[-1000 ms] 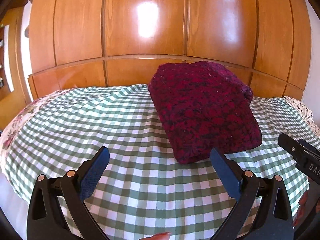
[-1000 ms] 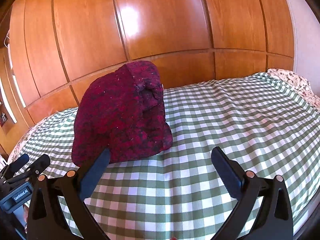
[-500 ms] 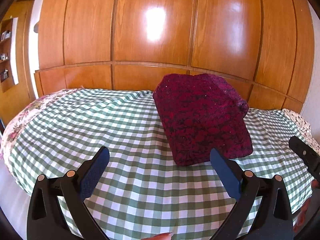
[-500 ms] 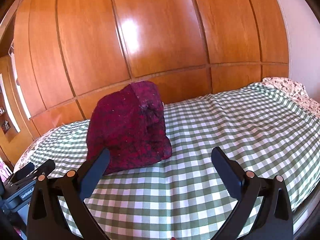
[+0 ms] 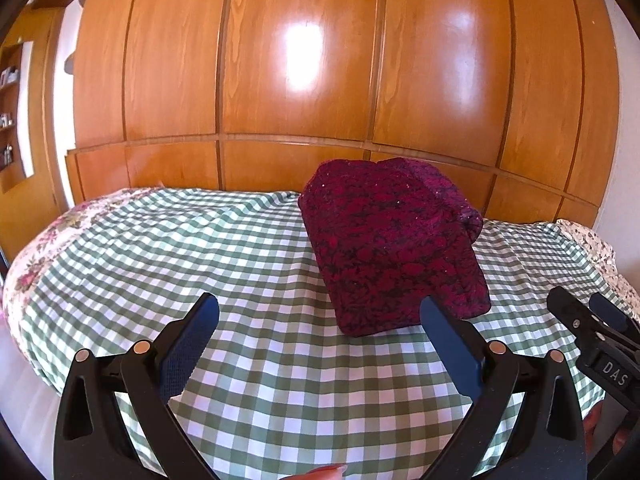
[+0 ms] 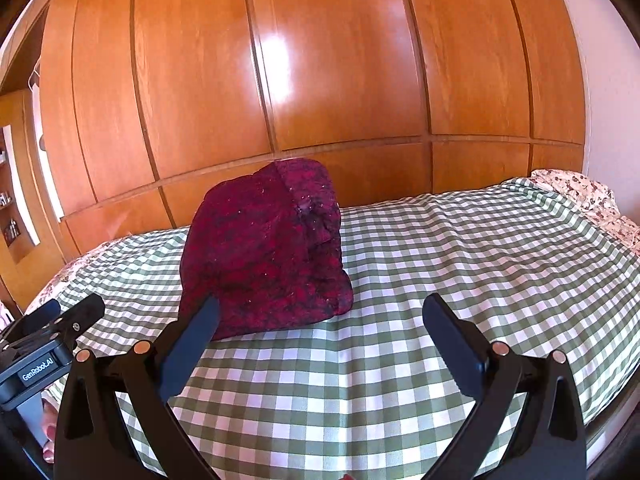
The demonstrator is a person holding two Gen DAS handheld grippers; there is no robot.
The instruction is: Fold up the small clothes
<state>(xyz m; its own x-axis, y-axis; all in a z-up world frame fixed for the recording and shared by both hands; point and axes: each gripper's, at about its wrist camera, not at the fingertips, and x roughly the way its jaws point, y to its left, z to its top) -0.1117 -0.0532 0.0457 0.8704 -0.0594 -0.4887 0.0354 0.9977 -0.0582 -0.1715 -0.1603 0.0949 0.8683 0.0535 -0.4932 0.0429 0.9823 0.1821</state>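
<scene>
Left wrist view: left gripper (image 5: 318,332) has its fingers spread wide, nothing between them, hovering above the green-checked bedspread (image 5: 168,256). Folded dark red garment (image 5: 390,244) sits as a compact bundle on the bedspread, ahead and slightly right of the gripper; the right finger's tip overlaps the garment's near edge in the picture, contact can't be judged. Right gripper (image 5: 588,320) pokes in at the right edge, clear of the cloth. Fingertip visible at the bottom edge.

Right wrist view: right gripper (image 6: 320,330) also spread wide and empty above the bedspread (image 6: 460,264). Garment (image 6: 264,252) lies ahead-left, the left finger's tip overlapping its near edge. Left gripper (image 6: 60,316) shows at the left edge. Wooden wardrobe panels (image 6: 320,80) fill the background; floral bedding (image 6: 580,192) peeks out at the far right corner.
</scene>
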